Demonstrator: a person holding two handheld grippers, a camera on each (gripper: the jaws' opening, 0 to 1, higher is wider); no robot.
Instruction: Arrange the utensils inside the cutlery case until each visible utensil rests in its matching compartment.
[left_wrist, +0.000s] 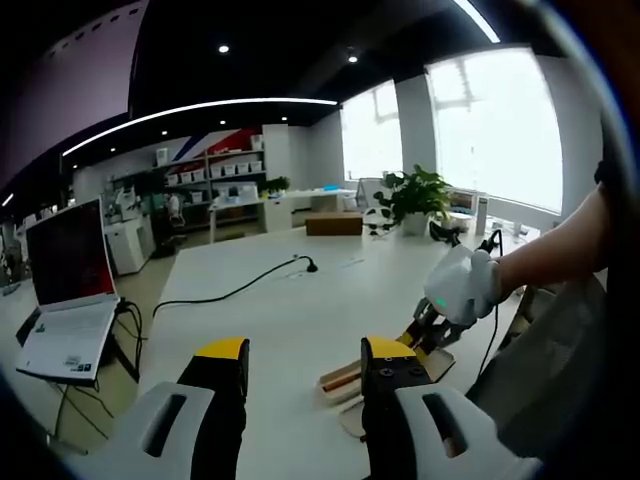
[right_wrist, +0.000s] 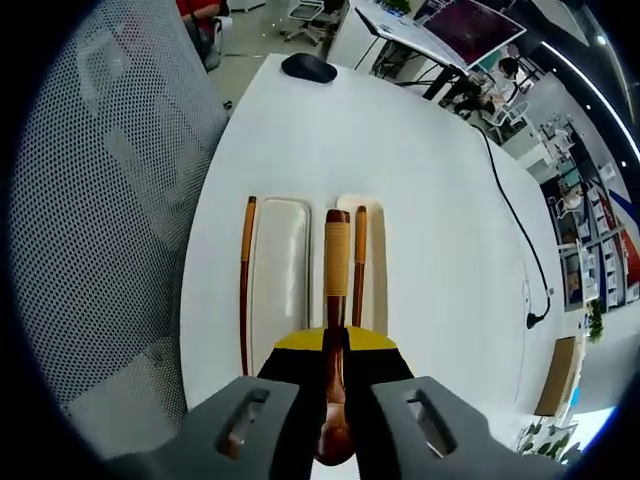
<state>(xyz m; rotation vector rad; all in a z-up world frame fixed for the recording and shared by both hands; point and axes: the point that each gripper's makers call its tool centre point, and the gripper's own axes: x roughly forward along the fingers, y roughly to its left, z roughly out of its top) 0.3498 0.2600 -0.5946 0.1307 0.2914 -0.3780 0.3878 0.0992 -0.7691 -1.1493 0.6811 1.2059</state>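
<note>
A white table (right_wrist: 420, 170) carries the cutlery case (right_wrist: 282, 270). The right gripper (right_wrist: 336, 345) pinches a wooden-handled utensil (right_wrist: 337, 262) above the case, between two chopsticks (right_wrist: 245, 280). The left gripper (left_wrist: 298, 352) hangs spread, empty.

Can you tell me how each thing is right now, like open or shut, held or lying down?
left gripper: open, jaws apart, holding nothing.
right gripper: shut on the wooden utensil.
wooden utensil: held over the cutlery case, pointing away.
cutlery case: open, flat on the table.
two chopsticks: lying along the case, one by each compartment.
laptop: lid open, screen dark.
computer mouse: resting on the table.
</note>
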